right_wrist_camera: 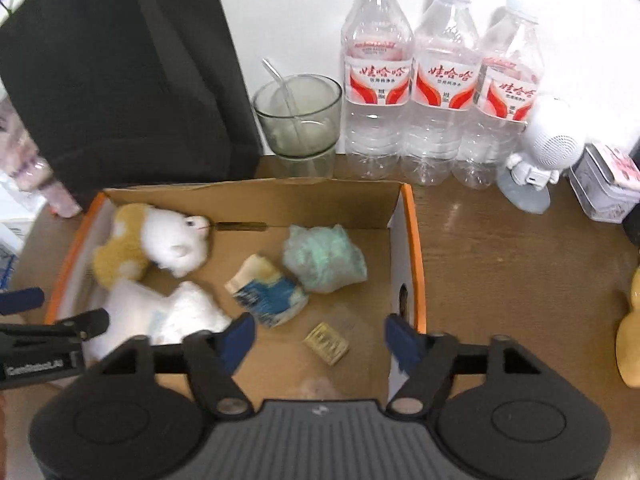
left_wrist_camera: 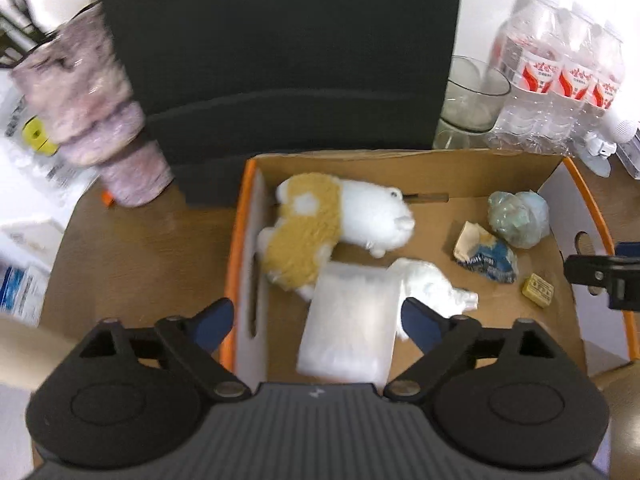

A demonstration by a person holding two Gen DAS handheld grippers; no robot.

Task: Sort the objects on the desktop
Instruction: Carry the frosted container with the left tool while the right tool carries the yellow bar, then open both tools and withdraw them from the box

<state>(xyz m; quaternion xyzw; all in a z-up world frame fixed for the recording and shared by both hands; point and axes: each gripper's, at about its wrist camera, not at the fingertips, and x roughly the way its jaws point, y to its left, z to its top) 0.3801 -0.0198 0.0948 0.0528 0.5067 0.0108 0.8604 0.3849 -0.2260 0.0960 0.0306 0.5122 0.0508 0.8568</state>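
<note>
Brown wooden desk [left_wrist_camera: 132,240] fills the left wrist view, with a white wall behind and a big black block [left_wrist_camera: 280,60] across the upper middle. At centre sits an orange-edged cardboard box [left_wrist_camera: 236,240]. Inside it lie a white and tan plush toy [left_wrist_camera: 328,228] at the upper left, a blurred frosted plastic case [left_wrist_camera: 348,324] below it, a crumpled white wrapper [left_wrist_camera: 432,284] touching the case, a blue and cream wrapper [left_wrist_camera: 484,256], a pale green crumpled bag [left_wrist_camera: 518,218] and a small yellow block [left_wrist_camera: 538,290]. The left gripper [left_wrist_camera: 316,320] is spread wide with nothing between its blue pads; its left finger hangs outside the box wall, its right one above the case. A blurred pink fuzzy cup [left_wrist_camera: 92,120] stands at the upper left, a glass bowl [left_wrist_camera: 472,100] and water bottles [left_wrist_camera: 560,76] at the upper right

From the right wrist view the same box [right_wrist_camera: 412,248] lies lower left, the plush toy [right_wrist_camera: 160,244] in its far left corner, the green bag [right_wrist_camera: 324,260] near the middle. The right gripper [right_wrist_camera: 320,340] is wide open and empty above the yellow block [right_wrist_camera: 326,344]. Behind the box stand the glass bowl [right_wrist_camera: 298,120], holding a spoon, and three bottles [right_wrist_camera: 436,92]; a white robot figure [right_wrist_camera: 536,156] and a tin [right_wrist_camera: 608,184] stand at the right
</note>
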